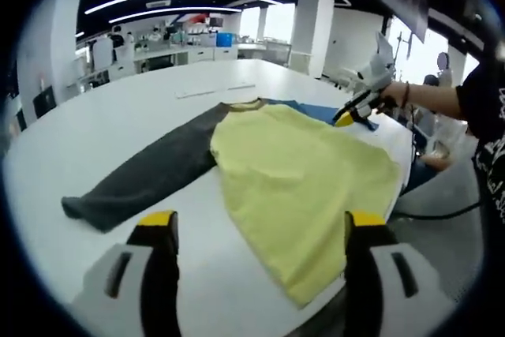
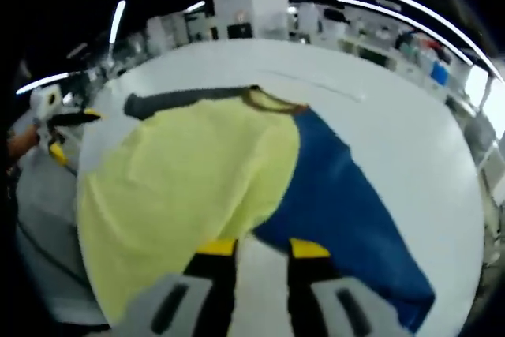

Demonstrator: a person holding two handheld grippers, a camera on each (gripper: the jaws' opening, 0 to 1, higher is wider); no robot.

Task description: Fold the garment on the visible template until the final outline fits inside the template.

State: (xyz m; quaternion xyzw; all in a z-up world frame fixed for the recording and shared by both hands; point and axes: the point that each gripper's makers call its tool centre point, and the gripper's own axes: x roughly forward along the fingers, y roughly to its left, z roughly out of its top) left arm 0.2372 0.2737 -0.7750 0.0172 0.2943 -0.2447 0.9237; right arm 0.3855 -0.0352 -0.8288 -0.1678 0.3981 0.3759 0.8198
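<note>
The garment (image 1: 292,187) lies on the white table (image 1: 118,124) just ahead of the spread left gripper (image 1: 260,230). The right gripper (image 2: 262,249) (jaws narrowly parted, seemingly empty) meets its blue sleeve (image 2: 347,211).

One garment (image 1: 292,179), one blue template (image 2: 347,211), one white table (image 1: 118,116), two tools.

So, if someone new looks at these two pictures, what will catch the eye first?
Probably the yellow shirt body, spread in the middle of the white table. Next come its dark grey sleeve, stretched flat to one side, and its blue sleeve on the other. The right gripper hovers low where yellow meets blue, its yellow-tipped fingers slightly apart.
</note>
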